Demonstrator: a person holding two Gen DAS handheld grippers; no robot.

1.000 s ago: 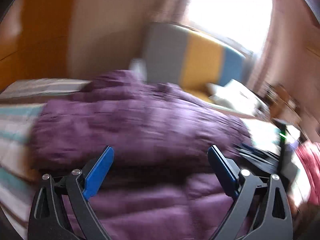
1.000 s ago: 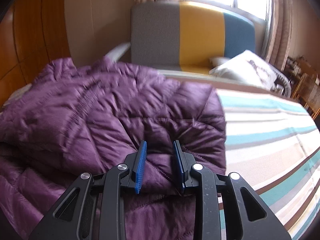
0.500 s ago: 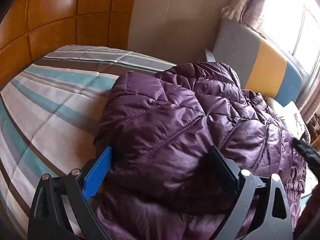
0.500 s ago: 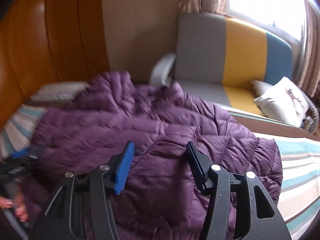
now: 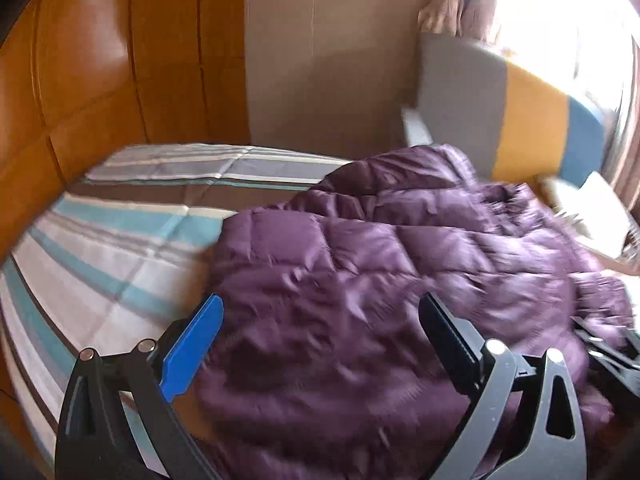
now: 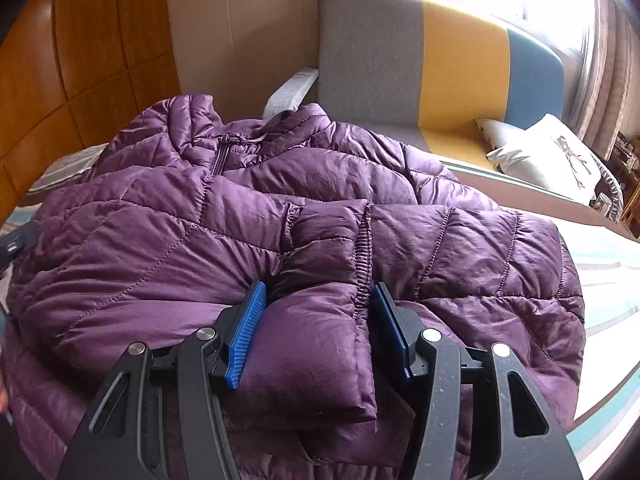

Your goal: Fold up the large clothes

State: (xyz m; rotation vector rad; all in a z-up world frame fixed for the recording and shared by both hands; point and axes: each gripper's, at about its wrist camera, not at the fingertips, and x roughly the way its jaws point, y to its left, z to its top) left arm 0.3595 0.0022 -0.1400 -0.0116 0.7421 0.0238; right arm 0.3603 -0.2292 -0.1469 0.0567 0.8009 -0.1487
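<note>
Your purple puffer jacket (image 6: 248, 240) lies folded on the striped bed (image 5: 108, 248) | right gripper (image 6: 316, 328) jaws just opened, released astride the cuff at 6 o'clock | left gripper (image 5: 320, 344) jaws wide, empty | risk: slick padding may spring open.

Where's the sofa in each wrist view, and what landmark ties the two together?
Left wrist: sofa at upper right, blurred, behind the jacket.
Right wrist: sofa at top centre to right, sharp, behind the jacket.
Shared landmark: the white cushion on the sofa seat.
</note>
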